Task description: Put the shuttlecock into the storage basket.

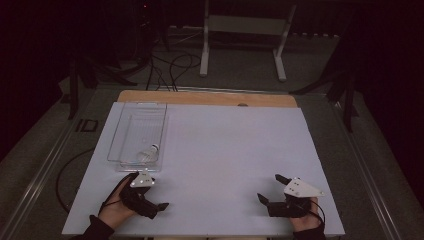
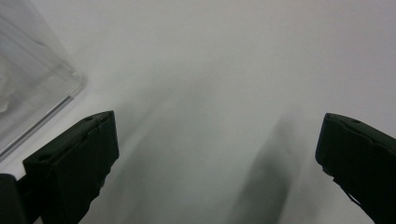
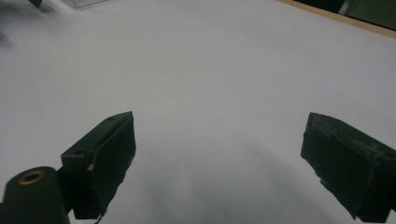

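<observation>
— What sits at the far left?

— A clear plastic bin on the white sheet that covers the table, long side running away from the person. Inside it, at the near end, a small pale object, rounded; too dim to name. The bin's near corner also shows from the left gripper view, just beside the left-hand jaw.

— And the left gripper?

— The left gripper rests low on the sheet just in front of the bin's near edge, held in the person's left hand. Jaws spread wide, nothing between them but bare white sheet. Grey three-cornered plate on top, almost at the bin's rim; touching or not, cannot tell.

— Middle of the table?

— Plain sheet. A strip of wooden tabletop shows beyond its far edge.

— The right side?

— The right gripper, well apart from the left one, near the front edge. Jaws wide apart, holding nothing, pointing leftward across the sheet. The right hand grips it from behind. Cable loops at the wrist.
</observation>
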Demonstrator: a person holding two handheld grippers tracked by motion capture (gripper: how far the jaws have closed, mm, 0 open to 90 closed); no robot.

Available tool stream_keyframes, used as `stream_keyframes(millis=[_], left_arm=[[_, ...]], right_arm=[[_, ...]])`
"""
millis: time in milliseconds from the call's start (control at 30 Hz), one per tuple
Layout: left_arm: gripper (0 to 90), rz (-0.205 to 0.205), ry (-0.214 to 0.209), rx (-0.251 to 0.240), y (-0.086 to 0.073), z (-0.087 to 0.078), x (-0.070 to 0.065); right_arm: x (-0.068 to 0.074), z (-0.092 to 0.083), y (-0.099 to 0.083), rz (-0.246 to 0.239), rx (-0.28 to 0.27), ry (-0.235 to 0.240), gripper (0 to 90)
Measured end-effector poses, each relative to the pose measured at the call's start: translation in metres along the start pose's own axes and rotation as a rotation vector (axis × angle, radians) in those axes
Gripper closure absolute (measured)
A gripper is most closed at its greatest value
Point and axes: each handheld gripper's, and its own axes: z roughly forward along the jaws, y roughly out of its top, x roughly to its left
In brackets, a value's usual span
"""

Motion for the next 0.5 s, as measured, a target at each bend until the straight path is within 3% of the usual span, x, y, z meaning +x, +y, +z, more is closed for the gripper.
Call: stream_keyframes(millis=[167, 500], left_arm=[[0.1, -0.020, 0.029, -0.034, -0.003, -0.005, 0.000], [0.1, -0.087, 0.032, -0.053, -0.011, -0.004, 0.009]], right_arm=[[0.000, 0.000, 0.000, -0.004, -0.001, 0.002, 10.2], [0.000, 0.000, 0.000, -0.002, 0.002, 0.002, 10.2]])
